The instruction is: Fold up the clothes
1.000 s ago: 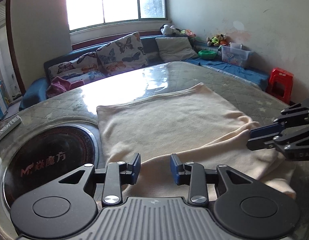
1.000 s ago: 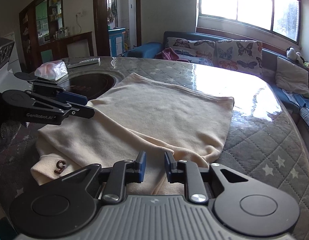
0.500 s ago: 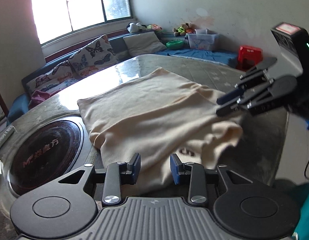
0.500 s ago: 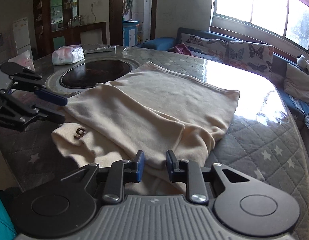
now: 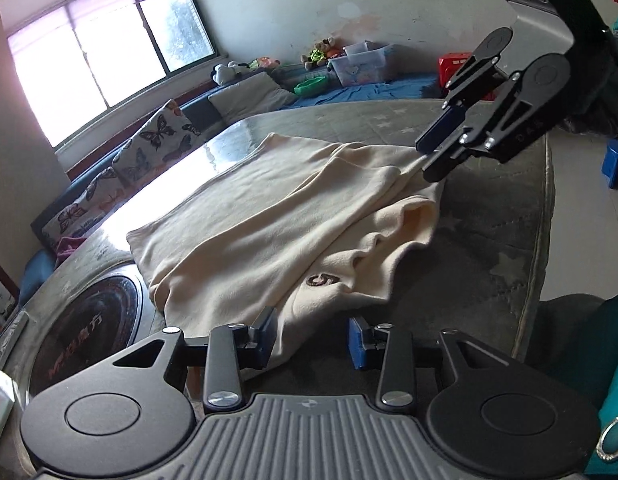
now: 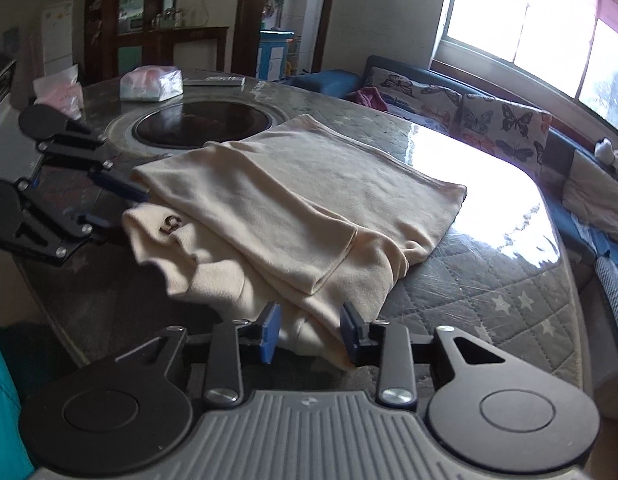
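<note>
A cream garment (image 5: pixel 277 224) with a small brown "5" patch (image 5: pixel 322 280) lies partly folded on the quilted table; it also shows in the right wrist view (image 6: pixel 309 200). My left gripper (image 5: pixel 311 340) is open, its jaws astride the garment's near corner. My right gripper (image 6: pixel 309 332) is open too, with the cloth's near edge lying between its jaws. The right gripper also shows in the left wrist view (image 5: pixel 433 152) at the garment's far corner. The left gripper shows in the right wrist view (image 6: pixel 109 204) at the garment's left corner.
A round dark hotplate (image 6: pixel 201 122) is set into the table (image 6: pixel 489 280) behind the garment. A tissue pack (image 6: pixel 151 84) and a remote (image 6: pixel 215 80) lie beyond it. A sofa with butterfly cushions (image 6: pixel 489 120) runs under the window. A red stool (image 5: pixel 453 64) stands past the table's far edge.
Both grippers have drawn back toward the table's near edge and opened wider. The garment's near part has bunched and shifted with them.
</note>
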The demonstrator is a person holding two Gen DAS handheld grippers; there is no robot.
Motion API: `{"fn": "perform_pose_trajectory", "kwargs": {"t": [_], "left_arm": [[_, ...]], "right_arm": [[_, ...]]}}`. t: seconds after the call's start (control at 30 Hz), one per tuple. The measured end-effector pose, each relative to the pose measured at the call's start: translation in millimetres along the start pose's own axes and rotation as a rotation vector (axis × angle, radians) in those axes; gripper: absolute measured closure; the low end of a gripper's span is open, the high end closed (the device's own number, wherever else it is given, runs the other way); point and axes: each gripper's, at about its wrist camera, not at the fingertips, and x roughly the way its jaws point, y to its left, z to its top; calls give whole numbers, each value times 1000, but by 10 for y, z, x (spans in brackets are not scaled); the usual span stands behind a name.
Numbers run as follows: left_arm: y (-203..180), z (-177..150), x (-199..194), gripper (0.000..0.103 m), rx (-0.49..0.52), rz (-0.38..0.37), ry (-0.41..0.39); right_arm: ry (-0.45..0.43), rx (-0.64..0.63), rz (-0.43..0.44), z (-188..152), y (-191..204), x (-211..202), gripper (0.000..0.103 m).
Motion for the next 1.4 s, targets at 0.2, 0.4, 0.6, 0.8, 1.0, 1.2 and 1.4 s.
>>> {"fn": "perform_pose_trajectory", "kwargs": {"t": [0.2, 0.4, 0.6, 0.8, 1.0, 1.2, 1.4], "left_arm": [[132, 96, 21, 92, -64, 5, -34], [379, 272, 31, 93, -140, -22, -73], [500, 319, 106, 93, -195, -40, -73], [403, 111, 13, 65, -173, -13, -66], [254, -75, 1, 51, -86, 32, -45], [324, -122, 108, 70, -47, 43, -28], [461, -129, 21, 97, -84, 8, -44]], "right_arm": [[-21, -126, 12, -64, 184, -81, 51], [-81, -213, 12, -24, 318, 49, 47], [-101, -199, 48, 124, 319, 300, 71], [-79, -45, 137, 332, 109, 342, 91], [-97, 24, 155, 451, -6, 323, 92], [-109, 54, 155, 500, -36, 312, 93], [-127, 51, 151, 448, 10, 227, 94]]}}
